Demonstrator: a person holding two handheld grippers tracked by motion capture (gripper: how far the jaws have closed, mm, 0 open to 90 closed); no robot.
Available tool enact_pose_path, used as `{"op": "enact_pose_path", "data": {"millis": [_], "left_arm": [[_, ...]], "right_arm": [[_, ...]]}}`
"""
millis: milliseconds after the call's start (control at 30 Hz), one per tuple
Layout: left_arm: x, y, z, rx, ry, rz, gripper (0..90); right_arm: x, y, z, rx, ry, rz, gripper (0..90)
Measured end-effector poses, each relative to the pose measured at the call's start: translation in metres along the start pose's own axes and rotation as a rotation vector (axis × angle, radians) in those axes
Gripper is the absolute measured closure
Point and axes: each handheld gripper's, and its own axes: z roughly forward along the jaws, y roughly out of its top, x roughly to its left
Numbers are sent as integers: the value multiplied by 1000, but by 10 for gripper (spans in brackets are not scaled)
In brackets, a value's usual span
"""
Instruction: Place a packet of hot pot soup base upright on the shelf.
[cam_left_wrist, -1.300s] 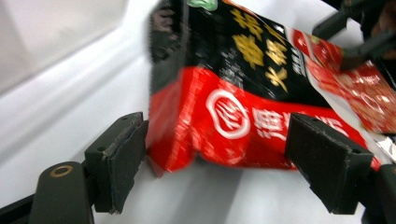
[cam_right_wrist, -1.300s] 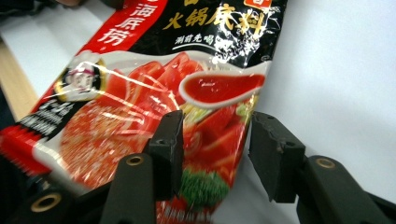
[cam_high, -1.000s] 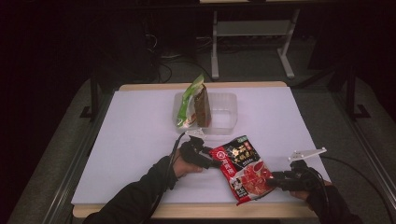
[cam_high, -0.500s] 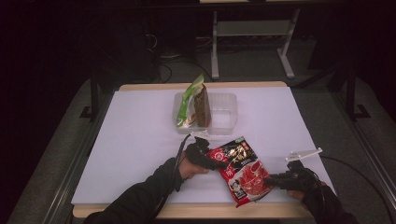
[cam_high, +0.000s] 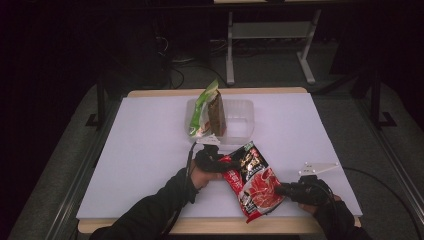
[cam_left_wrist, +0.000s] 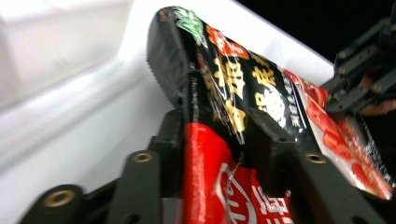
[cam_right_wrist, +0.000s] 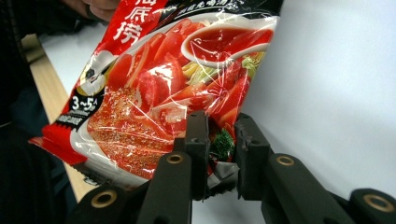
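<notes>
White-covered table (cam_high: 150, 150) is seen from above. A green packet (cam_high: 201, 111) and a brown packet (cam_high: 216, 114) are stood on edge in the left part of a clear plastic tray (cam_high: 242, 122) at the table's middle; the green one is leaned against the brown one, and the tray's right part is left bare.

Just in front of the tray, the left gripper (cam_high: 212, 159) is closed on one end of a red-and-black sauce pouch (cam_high: 252, 180). In the left gripper view the pouch (cam_left_wrist: 243, 121) is pinched between both jaws.

The pouch is held slanting over the table's near edge, between the two grippers. Its other end is clamped by the right gripper (cam_high: 292, 190); in the right gripper view the jaws are shut on the pouch's corner (cam_right_wrist: 219, 154).
</notes>
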Motion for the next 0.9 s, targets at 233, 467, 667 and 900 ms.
{"op": "enact_pose_path", "data": {"millis": [233, 467, 667, 900], "left_arm": [[-19, 24, -33, -181, 48, 121, 772], [-36, 34, -53, -259, 108, 171, 780], [-36, 37, -66, -296, 139, 155, 779], [-35, 42, -81, -334, 195, 140, 779]], "right_arm": [[10, 8, 1, -125, -77, -77, 775], [16, 15, 8, -166, -114, -107, 577], [13, 13, 4, -169, -132, -105, 426], [-1, 6, -15, -231, -186, -62, 434]]}}
